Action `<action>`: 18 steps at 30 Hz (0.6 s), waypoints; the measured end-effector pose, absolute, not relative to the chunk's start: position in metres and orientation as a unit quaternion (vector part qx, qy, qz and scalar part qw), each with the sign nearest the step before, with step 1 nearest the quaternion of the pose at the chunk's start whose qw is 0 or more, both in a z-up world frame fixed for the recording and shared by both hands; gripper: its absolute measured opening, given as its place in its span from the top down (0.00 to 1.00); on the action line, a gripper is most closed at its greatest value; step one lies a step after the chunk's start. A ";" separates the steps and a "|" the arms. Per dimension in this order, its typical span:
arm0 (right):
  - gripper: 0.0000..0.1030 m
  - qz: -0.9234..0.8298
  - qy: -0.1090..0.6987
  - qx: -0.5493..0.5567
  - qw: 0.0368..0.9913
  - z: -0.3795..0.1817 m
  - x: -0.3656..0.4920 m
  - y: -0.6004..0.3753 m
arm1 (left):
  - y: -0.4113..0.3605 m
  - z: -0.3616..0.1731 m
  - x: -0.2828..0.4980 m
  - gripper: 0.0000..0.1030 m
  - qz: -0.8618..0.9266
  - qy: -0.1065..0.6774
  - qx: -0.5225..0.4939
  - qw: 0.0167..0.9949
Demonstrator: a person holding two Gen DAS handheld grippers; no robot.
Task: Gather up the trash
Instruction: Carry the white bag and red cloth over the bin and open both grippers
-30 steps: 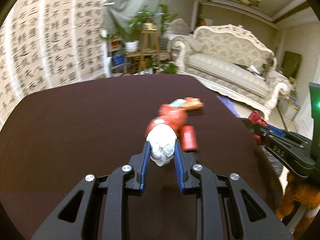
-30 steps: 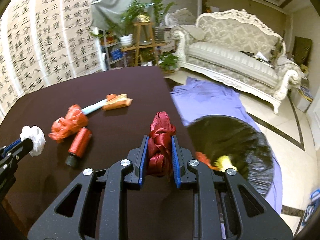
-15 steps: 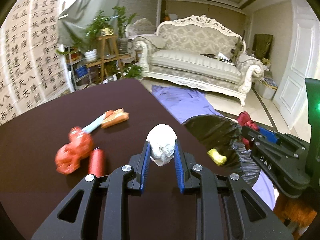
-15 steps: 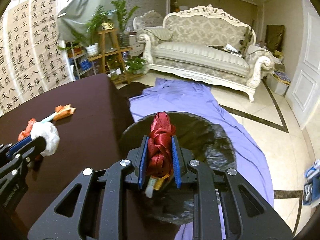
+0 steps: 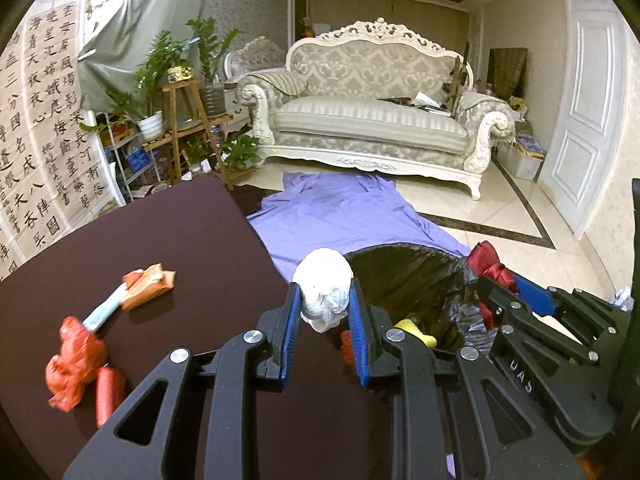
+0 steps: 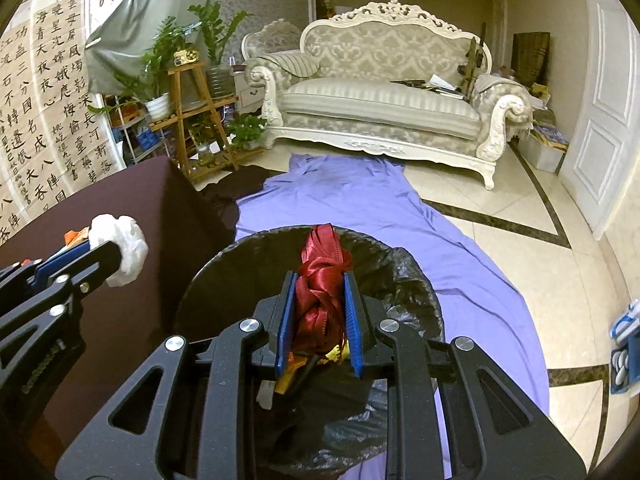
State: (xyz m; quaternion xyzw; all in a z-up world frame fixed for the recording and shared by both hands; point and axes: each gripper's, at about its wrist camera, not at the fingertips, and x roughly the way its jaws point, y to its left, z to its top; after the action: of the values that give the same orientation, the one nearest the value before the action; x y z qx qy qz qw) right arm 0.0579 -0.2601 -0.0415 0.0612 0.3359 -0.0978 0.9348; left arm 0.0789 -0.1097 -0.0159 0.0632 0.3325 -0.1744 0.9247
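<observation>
My left gripper point(image 5: 322, 307) is shut on a crumpled white paper wad point(image 5: 325, 283) at the table's right edge, beside the bin. My right gripper point(image 6: 320, 300) is shut on a dark red ribbon bundle point(image 6: 323, 280) and holds it over the black-lined trash bin point(image 6: 240, 256), which holds yellow and orange scraps. The bin also shows in the left wrist view point(image 5: 404, 276). On the dark brown table point(image 5: 160, 240) lie a red plastic wad point(image 5: 72, 360), a red thread spool point(image 5: 107, 396) and an orange wrapper with a pale stick point(image 5: 148, 284).
A purple cloth point(image 6: 360, 208) lies on the tiled floor behind the bin. A cream sofa point(image 6: 384, 92) stands at the back, a wooden plant stand point(image 6: 188, 104) to its left, a white door point(image 6: 600, 120) at the right.
Both grippers have swung right, off the table towards the bin. The right gripper with the ribbon now hangs over the bin's opening; the left one with the paper wad reached the table's edge.
</observation>
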 end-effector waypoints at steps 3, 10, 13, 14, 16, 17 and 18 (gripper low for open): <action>0.77 -0.099 0.338 0.066 0.933 -0.045 0.064 -0.267 | -0.119 -0.020 0.085 0.73 -0.178 0.335 0.072 0.922; 0.61 -0.112 0.339 0.077 0.931 -0.051 0.068 -0.278 | -0.122 -0.029 0.091 0.42 -0.167 0.344 0.078 0.921; 0.57 -0.120 0.339 0.078 0.930 -0.051 0.068 -0.281 | -0.120 -0.030 0.089 0.36 -0.162 0.342 0.082 0.922; 0.56 -0.121 0.339 0.078 0.930 -0.051 0.068 -0.281 | -0.119 -0.030 0.090 0.34 -0.161 0.343 0.082 0.922; 0.54 -0.126 0.337 0.076 0.930 -0.050 0.066 -0.281 | -0.117 -0.031 0.090 0.30 -0.157 0.343 0.082 0.923; 0.50 -0.128 0.335 0.076 0.930 -0.050 0.065 -0.282 | -0.116 -0.030 0.090 0.29 -0.155 0.343 0.081 0.923; 0.49 -0.130 0.334 0.075 0.931 -0.049 0.064 -0.283 | -0.114 -0.030 0.090 0.29 -0.153 0.343 0.080 0.924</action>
State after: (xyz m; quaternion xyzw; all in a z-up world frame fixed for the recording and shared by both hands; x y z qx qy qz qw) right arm 0.0644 -0.2826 -0.0490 0.0754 0.3338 -0.1301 0.9306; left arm 0.0902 -0.1139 -0.0300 0.0799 0.3426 -0.1527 0.9235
